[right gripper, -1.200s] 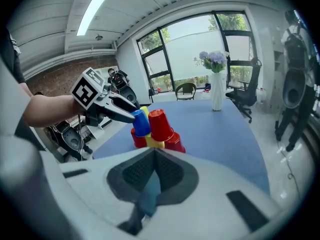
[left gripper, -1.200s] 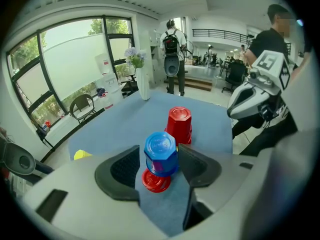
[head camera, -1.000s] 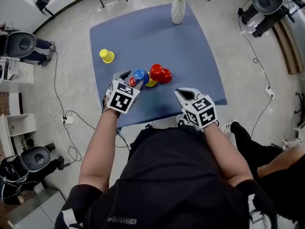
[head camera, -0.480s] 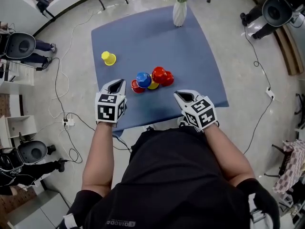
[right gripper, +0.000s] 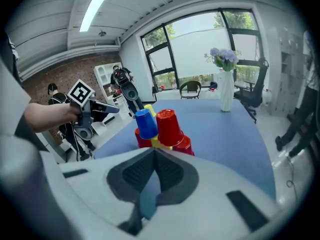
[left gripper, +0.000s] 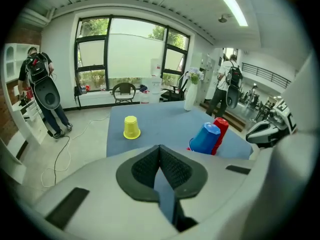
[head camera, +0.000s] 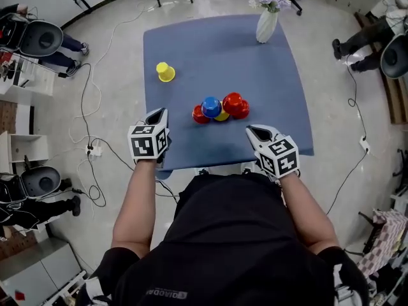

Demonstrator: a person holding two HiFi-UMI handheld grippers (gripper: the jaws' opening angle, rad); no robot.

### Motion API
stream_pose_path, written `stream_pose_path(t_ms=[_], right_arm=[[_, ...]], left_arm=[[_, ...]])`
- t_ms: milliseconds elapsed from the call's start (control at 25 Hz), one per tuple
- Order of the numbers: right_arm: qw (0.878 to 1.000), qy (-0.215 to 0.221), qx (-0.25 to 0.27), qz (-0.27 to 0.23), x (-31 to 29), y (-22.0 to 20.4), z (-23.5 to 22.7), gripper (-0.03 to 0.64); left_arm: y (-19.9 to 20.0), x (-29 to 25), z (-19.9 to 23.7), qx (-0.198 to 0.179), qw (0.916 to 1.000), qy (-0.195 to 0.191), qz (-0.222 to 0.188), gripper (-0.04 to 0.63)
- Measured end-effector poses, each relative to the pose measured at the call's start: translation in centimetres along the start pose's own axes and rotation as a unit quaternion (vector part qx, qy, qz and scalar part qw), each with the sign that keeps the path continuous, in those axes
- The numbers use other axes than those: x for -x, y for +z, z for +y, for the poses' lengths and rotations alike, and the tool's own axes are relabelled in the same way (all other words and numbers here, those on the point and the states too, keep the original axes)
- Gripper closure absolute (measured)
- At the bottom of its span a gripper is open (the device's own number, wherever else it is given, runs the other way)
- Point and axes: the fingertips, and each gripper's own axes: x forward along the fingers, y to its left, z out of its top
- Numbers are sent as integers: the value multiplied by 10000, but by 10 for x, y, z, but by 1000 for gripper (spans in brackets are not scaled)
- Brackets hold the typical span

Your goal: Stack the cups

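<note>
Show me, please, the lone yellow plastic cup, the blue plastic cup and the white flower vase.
lone yellow plastic cup (head camera: 166, 72): head view, middle.
blue plastic cup (head camera: 211, 107): head view, upturned bottom.
white flower vase (head camera: 266, 27): head view, body.

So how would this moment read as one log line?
left gripper: just closed, empty | right gripper: shut, empty | red, blue and yellow plastic cup cluster: untouched | lone yellow plastic cup: apart, upside down
</note>
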Motion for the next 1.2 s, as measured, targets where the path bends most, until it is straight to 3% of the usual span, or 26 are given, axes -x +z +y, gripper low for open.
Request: stream_pose_path(t_ms=[240,400,600,960,1200], right_arm=[[10000,40,-31,-1,-16,8,9,614],[9999,-32,-72,77,-11,7,8,614],[9996,-164,-168,139,-17,7,12,614],[9981,-382,-402,283,-26,2,24,614],[9962,-529,-571,390,-25,-5,18,614]], left_arm=[[9,-7,48,44,9992,383,-71,591],[13,-20,57,82,9993,374,-14,591],[28,-43,64,-161,9997,139,-77,451],[58,-91,95,-750,9971,108,-68,402],[61,-131,114,-884,9959,161,118,362]])
